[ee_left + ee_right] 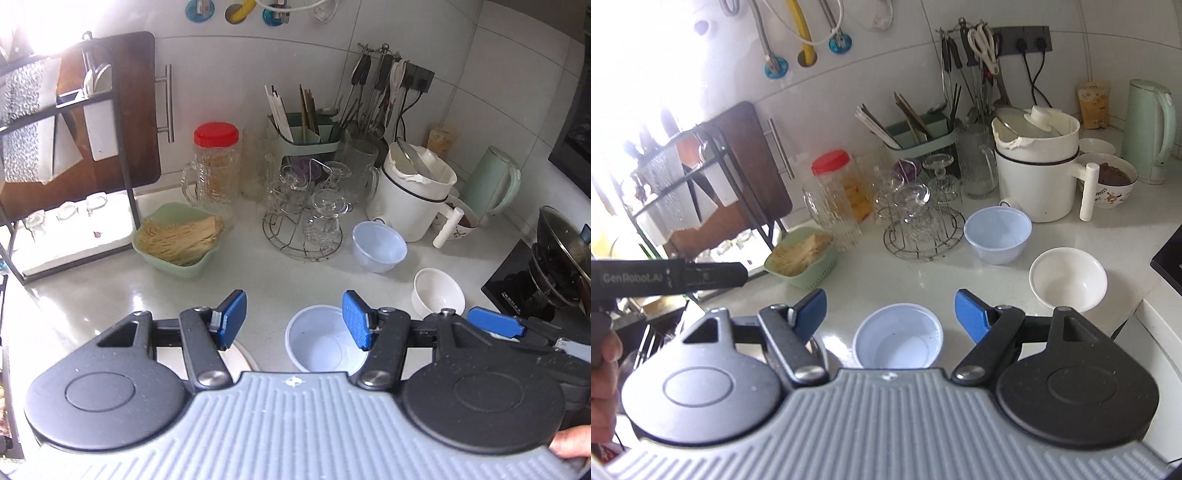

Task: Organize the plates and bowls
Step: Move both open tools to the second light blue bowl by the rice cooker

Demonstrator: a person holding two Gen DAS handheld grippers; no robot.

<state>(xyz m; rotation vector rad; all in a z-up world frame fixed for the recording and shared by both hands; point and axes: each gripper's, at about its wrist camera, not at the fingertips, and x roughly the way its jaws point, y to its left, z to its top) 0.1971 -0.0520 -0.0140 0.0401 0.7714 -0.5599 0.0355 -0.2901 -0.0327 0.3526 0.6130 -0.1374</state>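
**Three bowls loose on the counter, nothing gathered yet**

As far as I can judge, the sorting has barely begun. Three bowls sit separately on the white counter (905, 269), none nested in another and none in my grasp.

My right tongs (891, 316) hang spread wide and empty. The near pale-blue bowl (898, 341) lies straight ahead of them, just below and between the two blue pads (971, 317), touching neither. The second pale-blue bowl (997, 234) is further ahead and a little to the right, close to the white pot (1036, 166). The white bowl (1067, 278) stands ahead and well to the right, outside the right finger.

My left tongs (294, 320) are likewise wide apart and holding nothing. From them the near pale-blue bowl (321, 345) sits slightly right of centre, with the right pad overlapping its rim in the view; whether it touches I cannot tell. The second pale-blue bowl (378, 245) and the white bowl (437, 293) lie ahead to the right. A curved white rim shows just beneath the left finger; it may be a plate, but too little is visible to say.

What remains, I reckon, is everything: pick up each bowl, stack them, and deal with any plates.
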